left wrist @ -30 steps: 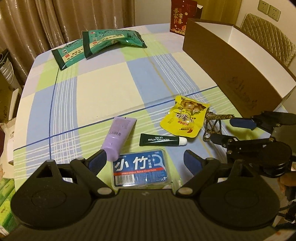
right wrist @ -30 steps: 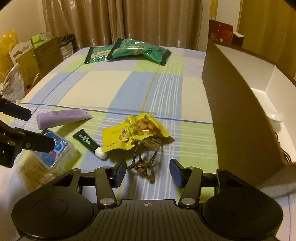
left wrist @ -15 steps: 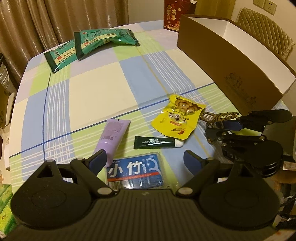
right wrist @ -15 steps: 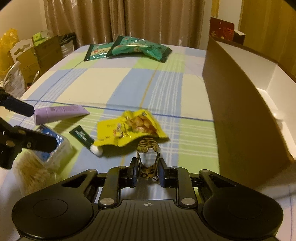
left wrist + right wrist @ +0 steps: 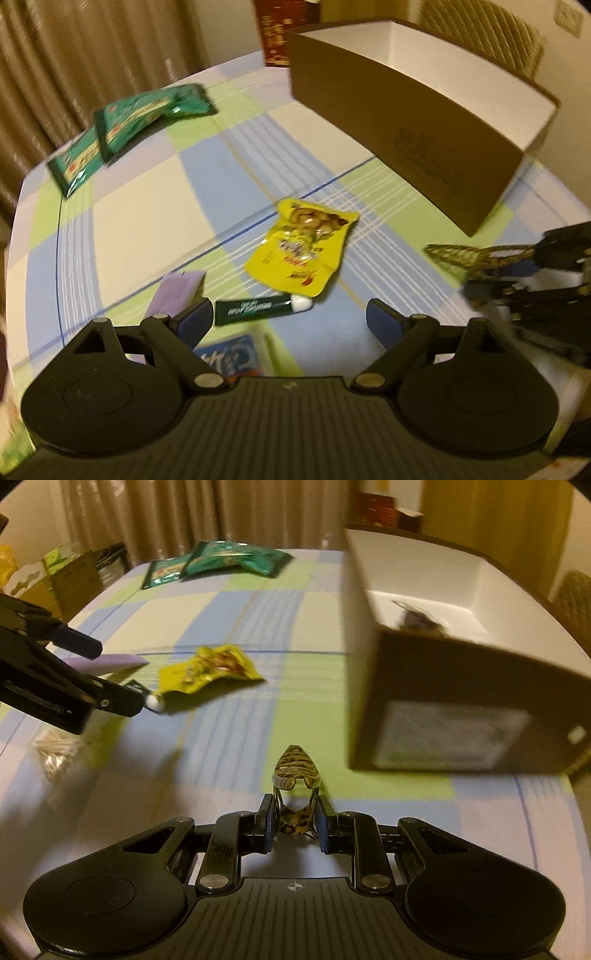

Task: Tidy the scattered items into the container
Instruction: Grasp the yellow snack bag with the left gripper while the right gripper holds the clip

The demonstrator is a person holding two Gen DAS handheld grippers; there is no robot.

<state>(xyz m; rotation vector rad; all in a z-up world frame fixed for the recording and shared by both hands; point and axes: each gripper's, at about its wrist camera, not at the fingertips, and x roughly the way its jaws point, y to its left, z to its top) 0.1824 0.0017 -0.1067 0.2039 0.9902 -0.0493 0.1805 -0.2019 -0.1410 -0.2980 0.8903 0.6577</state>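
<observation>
My right gripper (image 5: 294,825) is shut on a tortoiseshell hair claw clip (image 5: 296,771) and holds it above the table, near the brown cardboard box (image 5: 443,701). The clip also shows in the left wrist view (image 5: 465,254). My left gripper (image 5: 291,325) is open and empty, over a dark green lip gel tube (image 5: 258,310), a purple tube (image 5: 177,295) and a blue floss-pick pack (image 5: 229,354). A yellow snack pouch (image 5: 303,247) lies mid-table. The box (image 5: 406,129) has a white inside with a dark item (image 5: 417,620) in it.
Two green snack bags (image 5: 129,125) lie at the table's far side. A red gift box (image 5: 280,33) stands behind the cardboard box. A chair (image 5: 480,40) is at the far right. Bags and cartons (image 5: 44,579) stand on the floor to the left.
My right gripper closed on the hair clip, lifted it off the table and moved it toward the box's near end. My left gripper rose and drew back from the floss pack, still open.
</observation>
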